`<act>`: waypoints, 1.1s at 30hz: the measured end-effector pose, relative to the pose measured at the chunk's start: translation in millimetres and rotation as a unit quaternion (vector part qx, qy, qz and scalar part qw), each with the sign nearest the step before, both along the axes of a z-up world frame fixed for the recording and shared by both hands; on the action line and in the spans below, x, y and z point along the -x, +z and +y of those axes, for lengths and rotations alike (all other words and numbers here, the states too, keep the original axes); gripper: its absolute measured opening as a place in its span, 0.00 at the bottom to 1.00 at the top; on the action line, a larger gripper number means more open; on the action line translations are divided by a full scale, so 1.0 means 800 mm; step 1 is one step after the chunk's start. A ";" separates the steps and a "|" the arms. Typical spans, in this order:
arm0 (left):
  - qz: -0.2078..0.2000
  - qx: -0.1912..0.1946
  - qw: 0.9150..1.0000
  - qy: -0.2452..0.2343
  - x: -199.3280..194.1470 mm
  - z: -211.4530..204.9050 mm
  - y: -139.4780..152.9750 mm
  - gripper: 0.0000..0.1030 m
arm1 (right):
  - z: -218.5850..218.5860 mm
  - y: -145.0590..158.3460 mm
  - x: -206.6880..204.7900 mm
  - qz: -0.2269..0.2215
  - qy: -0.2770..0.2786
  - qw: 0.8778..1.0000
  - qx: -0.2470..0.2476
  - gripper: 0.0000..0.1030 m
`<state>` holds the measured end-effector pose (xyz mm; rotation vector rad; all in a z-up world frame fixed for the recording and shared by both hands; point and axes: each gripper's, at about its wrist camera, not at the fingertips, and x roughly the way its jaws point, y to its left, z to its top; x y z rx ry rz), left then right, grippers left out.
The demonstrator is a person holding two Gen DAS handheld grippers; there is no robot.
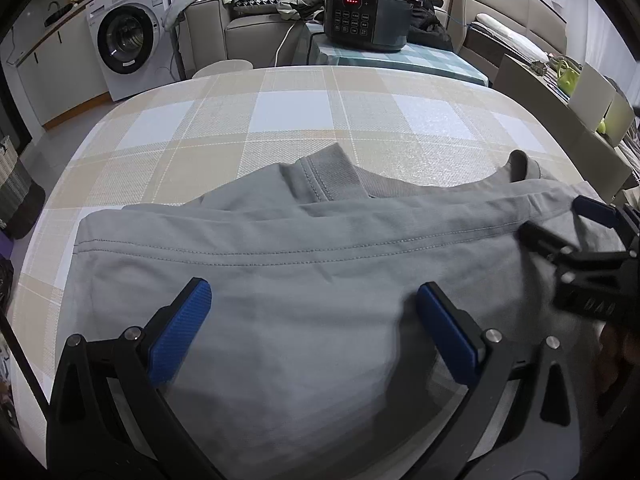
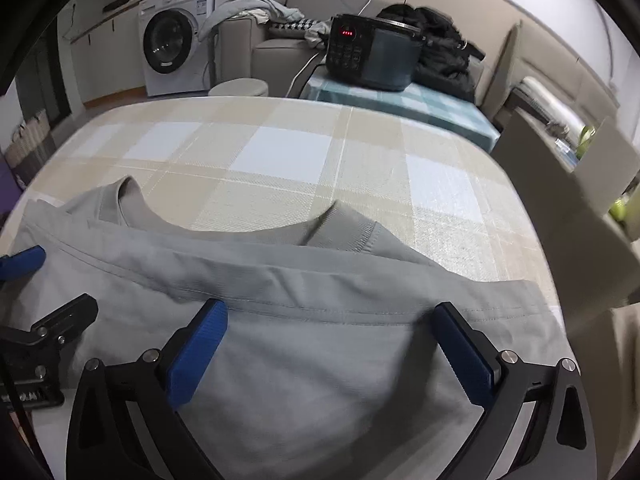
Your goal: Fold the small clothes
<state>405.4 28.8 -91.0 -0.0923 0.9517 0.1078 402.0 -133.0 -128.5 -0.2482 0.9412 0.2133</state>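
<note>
You are holding the left gripper (image 1: 314, 300) low over a gray T-shirt (image 1: 280, 264), its blue-padded fingers (image 1: 180, 336) spread wide with nothing pinched between them. The shirt is lying on the table's beige and white checked tablecloth (image 1: 280, 108), on the near half of it, already folded over once so that a stitched hem is running across the top layer and the ribbed collar (image 1: 332, 176) is poking out on the far side. Your right gripper (image 2: 330, 320) is sitting beside the left one over the same shirt (image 2: 320, 360), jaws likewise standing well apart and empty; in the left wrist view it is showing at the right edge (image 1: 576, 228), over the shirt's right end. Whether the pads are pressing on the fabric or just hovering above it, you can't really tell from these angles, and the right wrist view is a bit blurred. Beyond the table a black electric cooker (image 1: 366, 12) with a red lit display is standing on a smaller table with a teal checked cloth (image 1: 400, 58). A white front-loading washing machine (image 1: 128, 36) is standing at far left, and a beige sofa (image 1: 256, 28) piled with clothes is running behind the cooker. A round stool (image 2: 239, 89) is peeking over the table's far edge.
</note>
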 end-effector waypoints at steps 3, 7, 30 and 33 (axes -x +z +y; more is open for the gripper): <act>0.000 0.000 1.000 0.000 0.003 0.001 0.001 0.99 | -0.052 -0.001 -0.006 0.001 -0.066 0.998 0.015 1.00; 0.000 -0.001 1.000 0.000 0.003 0.001 0.001 0.99 | -0.109 0.001 -0.005 0.002 -0.123 0.992 0.022 1.00; 0.000 -0.001 1.000 0.000 0.006 0.001 0.002 0.99 | -0.136 0.005 0.070 -0.001 -0.100 0.995 0.020 1.00; 0.000 -0.001 1.000 0.000 0.006 0.001 0.002 0.99 | -0.112 0.020 0.091 -0.007 -0.069 0.997 -0.018 1.00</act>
